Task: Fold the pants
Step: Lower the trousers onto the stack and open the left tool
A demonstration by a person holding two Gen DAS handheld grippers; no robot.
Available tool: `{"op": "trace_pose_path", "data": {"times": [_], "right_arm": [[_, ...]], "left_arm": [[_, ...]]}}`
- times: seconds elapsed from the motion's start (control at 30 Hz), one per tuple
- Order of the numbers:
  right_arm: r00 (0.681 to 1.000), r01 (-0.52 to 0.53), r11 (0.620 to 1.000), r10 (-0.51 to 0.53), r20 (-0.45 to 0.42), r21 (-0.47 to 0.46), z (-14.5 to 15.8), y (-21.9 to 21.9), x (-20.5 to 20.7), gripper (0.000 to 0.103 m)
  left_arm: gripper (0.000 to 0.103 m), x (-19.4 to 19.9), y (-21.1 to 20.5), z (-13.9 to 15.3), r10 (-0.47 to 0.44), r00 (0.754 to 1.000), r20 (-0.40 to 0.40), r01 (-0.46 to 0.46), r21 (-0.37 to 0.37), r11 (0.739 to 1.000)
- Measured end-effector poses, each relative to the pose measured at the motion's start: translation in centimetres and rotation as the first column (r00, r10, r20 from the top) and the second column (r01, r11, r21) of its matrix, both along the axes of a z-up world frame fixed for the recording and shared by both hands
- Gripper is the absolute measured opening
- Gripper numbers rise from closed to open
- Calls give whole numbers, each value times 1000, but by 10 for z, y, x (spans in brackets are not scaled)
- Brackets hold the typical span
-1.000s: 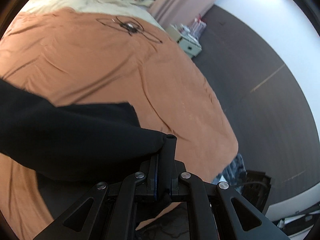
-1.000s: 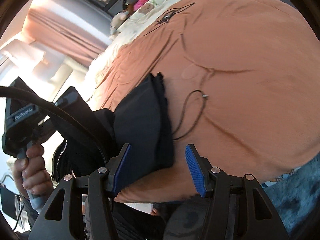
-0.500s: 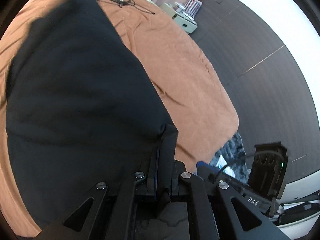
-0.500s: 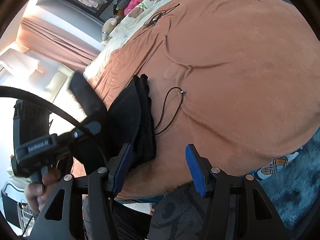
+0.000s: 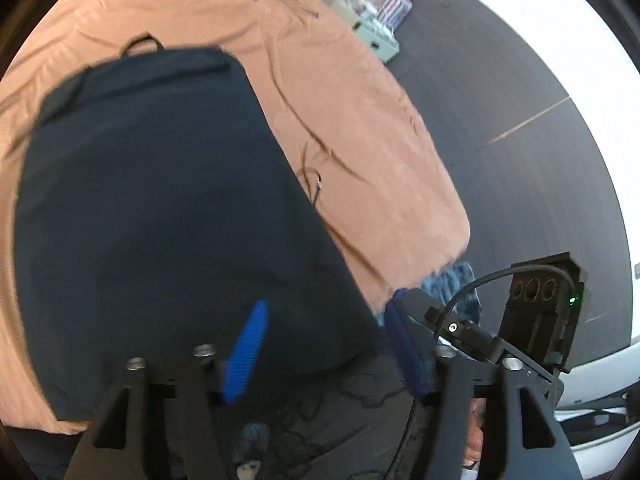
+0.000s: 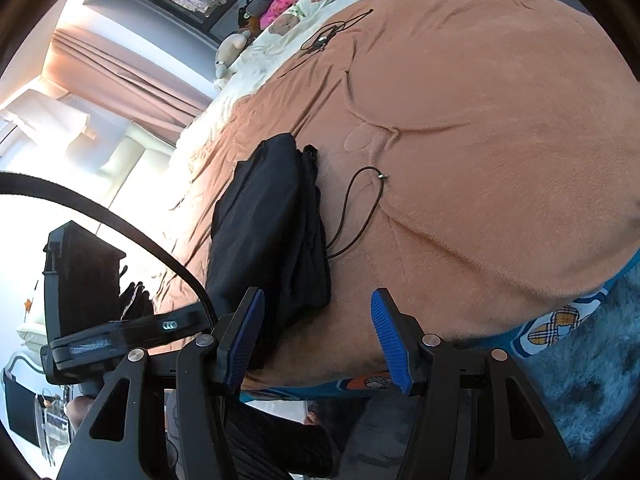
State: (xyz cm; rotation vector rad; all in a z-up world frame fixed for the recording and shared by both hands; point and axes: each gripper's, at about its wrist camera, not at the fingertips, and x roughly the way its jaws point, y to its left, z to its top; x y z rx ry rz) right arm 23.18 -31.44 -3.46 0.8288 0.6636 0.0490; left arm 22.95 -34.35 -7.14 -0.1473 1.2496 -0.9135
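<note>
Pants (image 6: 276,216) lie folded beside a cord (image 6: 356,208) (left tool (image 5: 324,344) opening, right tool (image 6: 316,336) open, empty).

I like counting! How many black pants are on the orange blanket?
1: the folded black pants lie on the orange blanket near its front edge, beside a thin black cord.

Dark floor (image 5: 500,92), pink curtains (image 6: 132,80)

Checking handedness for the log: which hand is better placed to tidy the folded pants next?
Left, probably: its tongs hang opening directly over the folded black fabric pants, nothing pinched. The right tongs sit open beside the pile.
</note>
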Motion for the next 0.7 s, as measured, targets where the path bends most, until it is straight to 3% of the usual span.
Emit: {"op": "trace_pose_path", "data": {"times": [0.43,0.5,0.57,0.63,0.7], "right_arm": [[995,-95,995,95,-8,-15,-1,28,36,54],[993,-114,993,114,-26,-13,-4,35,42,45],[988,-144,989,143,-52,-21,-9,40,47,20],[986,-149,988,144,-84,-50,-13,43,49,6],[984,-144,987,136,-116,-65,-17,45,51,4]], "left_arm": [[66,34,84,-2,193,980,58,-196,60,979],[66,42,98,-6,222,973,58,-226,67,972],[66,49,105,-11,249,967,59,-253,73,965],[66,56,115,-15,274,960,63,-278,83,957],[66,67,124,-23,301,952,53,-305,89,948]]}}
